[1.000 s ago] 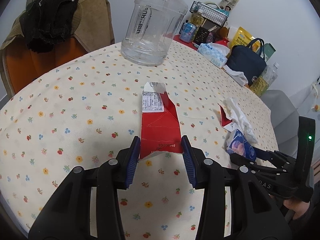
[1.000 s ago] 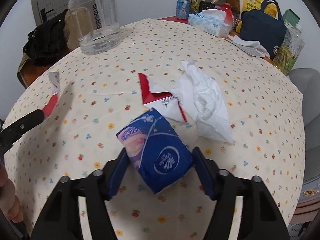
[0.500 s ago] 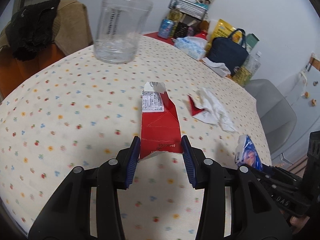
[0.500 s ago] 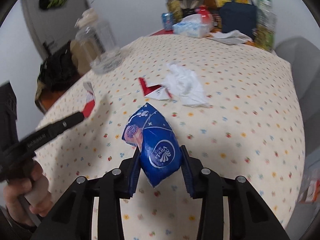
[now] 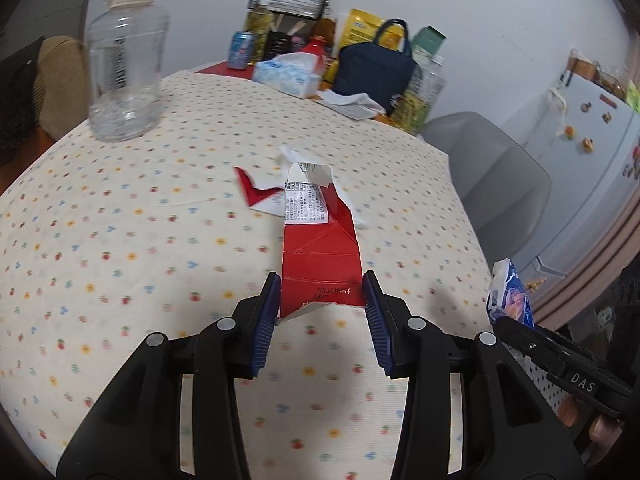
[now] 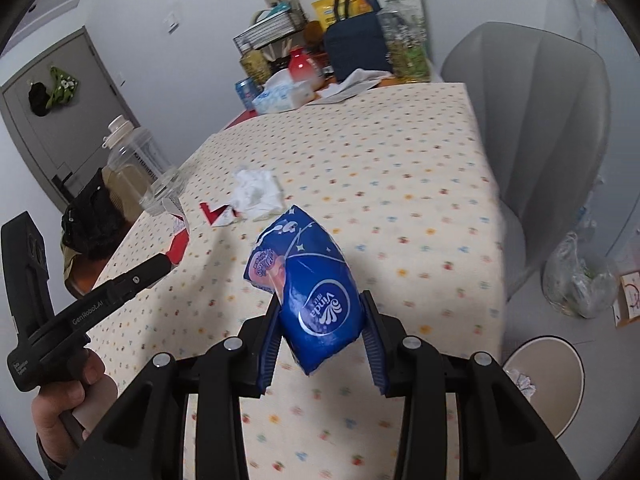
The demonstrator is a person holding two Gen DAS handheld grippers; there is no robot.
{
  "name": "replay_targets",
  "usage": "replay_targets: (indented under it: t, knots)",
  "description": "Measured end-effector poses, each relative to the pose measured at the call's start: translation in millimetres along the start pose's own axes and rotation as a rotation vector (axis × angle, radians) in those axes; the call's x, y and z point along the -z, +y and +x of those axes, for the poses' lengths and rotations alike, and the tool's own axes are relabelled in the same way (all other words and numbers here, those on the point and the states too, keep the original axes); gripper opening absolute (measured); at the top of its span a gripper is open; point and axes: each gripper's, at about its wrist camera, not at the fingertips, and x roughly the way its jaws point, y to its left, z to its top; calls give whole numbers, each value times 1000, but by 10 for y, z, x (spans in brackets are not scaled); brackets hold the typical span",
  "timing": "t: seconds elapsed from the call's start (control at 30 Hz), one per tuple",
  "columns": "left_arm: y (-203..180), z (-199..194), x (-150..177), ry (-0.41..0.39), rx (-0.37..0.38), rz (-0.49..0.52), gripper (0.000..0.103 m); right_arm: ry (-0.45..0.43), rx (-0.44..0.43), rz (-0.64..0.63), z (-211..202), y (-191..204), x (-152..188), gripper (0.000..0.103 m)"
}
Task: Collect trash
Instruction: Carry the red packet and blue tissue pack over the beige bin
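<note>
My left gripper (image 5: pixel 322 320) is shut on a flattened red carton (image 5: pixel 320 256) and holds it up above the flowered tablecloth (image 5: pixel 120 240). My right gripper (image 6: pixel 320 340) is shut on a blue tissue packet (image 6: pixel 316 292), lifted above the table near its right edge; the packet also shows in the left wrist view (image 5: pixel 510 296). A torn red-and-white scrap (image 6: pixel 218 214) and a crumpled white tissue (image 6: pixel 258 194) lie on the table. A round bin (image 6: pixel 548 380) with crumpled paper in it stands on the floor at the lower right.
A big clear water jug (image 5: pixel 124 80) stands at the table's far left. A tissue box (image 5: pixel 288 76), a navy bag (image 5: pixel 376 76), cans and bottles crowd the far end. A grey chair (image 6: pixel 552 140) is at the right, a plastic bag (image 6: pixel 580 280) on the floor.
Both grippers have lifted their items off the table and swung to the right. The right gripper has closed on the blue packet and now looks over the table's right edge, with the bin in view.
</note>
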Motion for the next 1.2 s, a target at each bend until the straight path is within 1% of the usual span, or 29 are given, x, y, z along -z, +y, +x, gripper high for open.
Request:
replay_targets:
  t: [0.27,0.57,0.67,1.07,1.2]
  knots:
    - [-610,182,104,50,73,89,42,-36,57,74,-327,-516,126,38]
    - [-1181,275,163,74,137,185,42,-76,126,147,-679,-1048,264,38]
    - [-1403,324,229,89,160,225,42,-87,156,176,-780,-1239,321,39]
    - [-2073,520,441,143,207,348,42,-101,258,308,-1039,-1977,622,40]
    - [-2282,597,519,163,221,386,42,-107,277,348,-1094,-2178,703,40]
